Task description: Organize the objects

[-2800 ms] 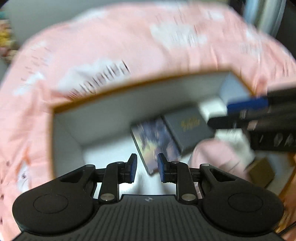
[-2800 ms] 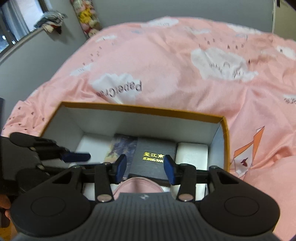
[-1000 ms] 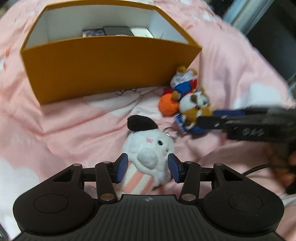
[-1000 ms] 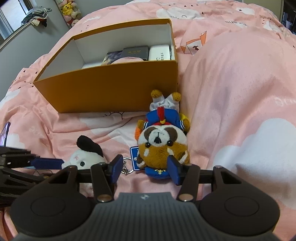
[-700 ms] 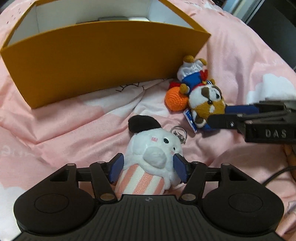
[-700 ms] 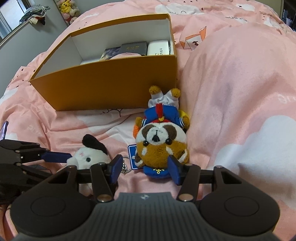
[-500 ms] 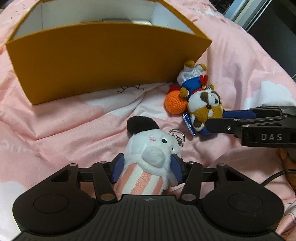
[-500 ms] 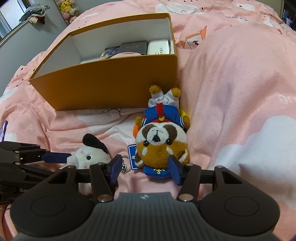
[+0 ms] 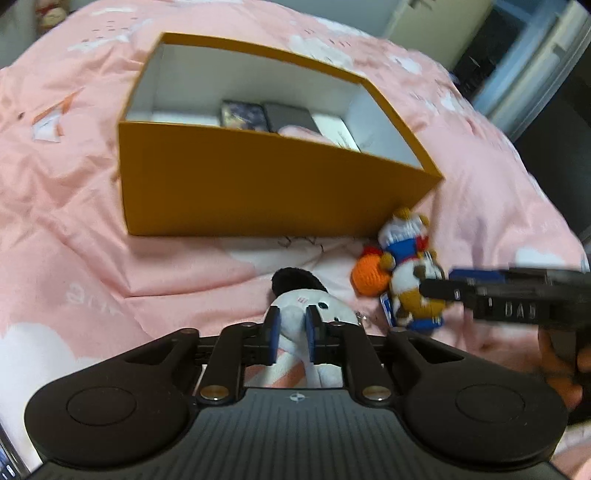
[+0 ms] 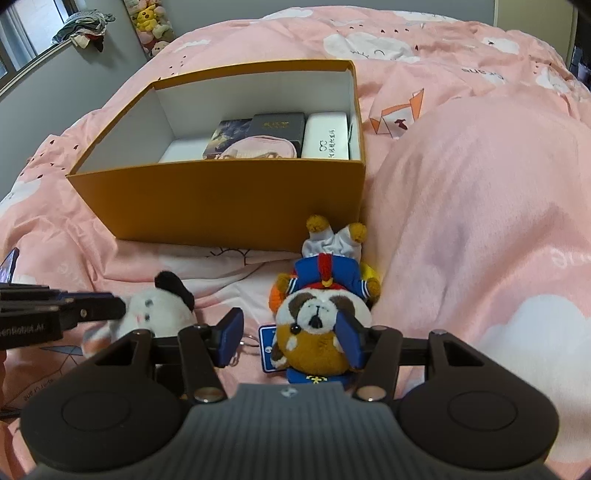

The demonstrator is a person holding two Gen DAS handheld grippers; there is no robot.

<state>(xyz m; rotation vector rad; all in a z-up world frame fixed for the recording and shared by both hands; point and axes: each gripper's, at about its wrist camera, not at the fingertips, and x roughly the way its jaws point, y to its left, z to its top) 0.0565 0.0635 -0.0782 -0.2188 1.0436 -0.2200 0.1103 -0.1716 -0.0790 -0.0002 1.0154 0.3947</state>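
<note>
An open orange box [image 9: 258,192] [image 10: 221,199] stands on the pink bedspread and holds flat boxes and a pink pouch. A white plush with a black ear [image 9: 295,317] [image 10: 159,310] lies in front of it. My left gripper [image 9: 291,334] is shut on this plush, its pads pressed into the body. A brown dog plush in a blue coat [image 10: 321,314] [image 9: 413,288] lies to the right, beside an orange knitted ball [image 9: 367,278]. My right gripper [image 10: 291,334] is open, its fingers on either side of the dog's head.
The pink bedspread [image 10: 480,184] rises in a large fold to the right of the box. A grey wall with a window ledge and plush toys [image 10: 151,22] is at the far left. A keyring and blue tag [image 10: 266,345] lie by the dog plush.
My left gripper has shut on the white plush and the view has lifted, so the box's inside shows. My right gripper has moved closer around the dog plush, still open.
</note>
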